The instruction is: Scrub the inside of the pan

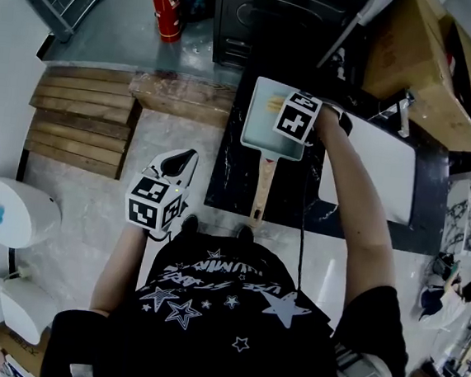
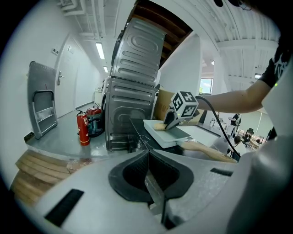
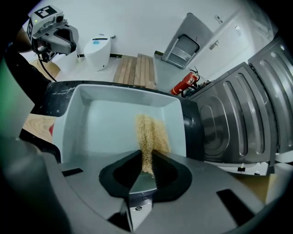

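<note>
A pale square pan [image 1: 261,121] with a wooden handle [image 1: 262,190] lies on the dark counter. In the right gripper view the pan [image 3: 105,123] fills the middle, and a tan fibrous scrubber [image 3: 150,135] rests on its floor. My right gripper [image 3: 145,157] is shut on the scrubber's near end. The head view shows that gripper [image 1: 296,115] over the pan's right side. My left gripper [image 1: 173,169] hangs off the counter to the left, over the floor, shut with nothing in it [image 2: 147,157]. From the left gripper view I see the pan [image 2: 165,132] and the right gripper [image 2: 170,123].
A white board [image 1: 378,168] lies on the counter right of the pan. A steel appliance [image 2: 132,109] stands behind the counter, with a red fire extinguisher [image 1: 166,9] beside it. Wooden slats [image 1: 80,119] lie on the floor at left. A cardboard box [image 1: 425,65] stands back right.
</note>
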`<state>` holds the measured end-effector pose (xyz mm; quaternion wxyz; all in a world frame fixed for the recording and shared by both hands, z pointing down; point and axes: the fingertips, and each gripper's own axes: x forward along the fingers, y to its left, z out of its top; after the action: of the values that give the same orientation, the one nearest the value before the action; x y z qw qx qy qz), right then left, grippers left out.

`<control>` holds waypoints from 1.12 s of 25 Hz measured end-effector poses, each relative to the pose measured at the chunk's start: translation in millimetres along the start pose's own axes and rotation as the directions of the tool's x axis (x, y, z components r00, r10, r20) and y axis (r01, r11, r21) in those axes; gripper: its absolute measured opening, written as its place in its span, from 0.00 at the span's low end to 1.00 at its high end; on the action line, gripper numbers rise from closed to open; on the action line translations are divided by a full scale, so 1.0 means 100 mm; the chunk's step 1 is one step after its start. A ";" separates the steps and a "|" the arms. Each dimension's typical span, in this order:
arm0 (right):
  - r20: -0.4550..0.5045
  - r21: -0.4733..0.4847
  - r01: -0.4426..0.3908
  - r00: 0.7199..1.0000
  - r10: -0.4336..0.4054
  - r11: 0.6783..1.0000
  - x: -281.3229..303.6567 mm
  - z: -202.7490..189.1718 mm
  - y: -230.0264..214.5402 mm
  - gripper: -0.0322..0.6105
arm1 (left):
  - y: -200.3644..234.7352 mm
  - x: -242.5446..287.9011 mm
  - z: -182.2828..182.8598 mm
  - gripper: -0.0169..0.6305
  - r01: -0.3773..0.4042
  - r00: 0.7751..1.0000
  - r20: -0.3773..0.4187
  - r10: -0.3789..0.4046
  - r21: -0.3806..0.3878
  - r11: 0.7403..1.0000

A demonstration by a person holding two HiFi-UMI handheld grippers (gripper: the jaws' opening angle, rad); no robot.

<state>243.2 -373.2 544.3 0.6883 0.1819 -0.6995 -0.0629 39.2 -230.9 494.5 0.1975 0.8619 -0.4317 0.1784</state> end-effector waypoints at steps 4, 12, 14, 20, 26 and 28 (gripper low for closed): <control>-0.032 0.001 0.064 0.997 -0.064 0.998 0.13 -0.10 -0.17 0.15 | 0.03 0.02 -0.02 0.04 -0.006 1.000 -0.012 0.006 -0.002 1.000; -0.025 0.070 0.041 0.999 -0.039 0.997 0.18 -0.14 -0.18 0.15 | 0.02 0.03 -0.05 0.04 -0.006 1.000 -0.023 0.006 -0.003 1.000; -0.042 0.079 0.035 0.999 -0.031 0.996 0.17 -0.17 -0.17 0.15 | -0.01 0.01 -0.05 0.04 -0.002 1.000 -0.022 0.002 -0.002 1.000; -0.057 0.092 0.023 0.998 -0.018 0.995 0.13 -0.21 -0.06 0.15 | -0.04 -0.01 -0.07 0.04 0.002 1.000 -0.024 -0.002 0.003 1.000; -0.068 0.092 -0.026 0.997 0.032 0.995 0.05 -0.20 0.15 0.15 | -0.12 -0.05 -0.10 0.04 0.015 1.000 -0.028 -0.015 0.010 1.000; -0.069 0.092 -0.046 0.996 0.053 0.995 0.02 -0.20 0.22 0.15 | -0.15 -0.05 -0.11 0.04 0.021 0.999 -0.030 -0.020 0.012 1.000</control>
<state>259.0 -349.9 554.8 0.7050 0.1977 -0.6810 -0.0075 47.1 -214.4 498.6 0.2002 0.8648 -0.4187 0.1918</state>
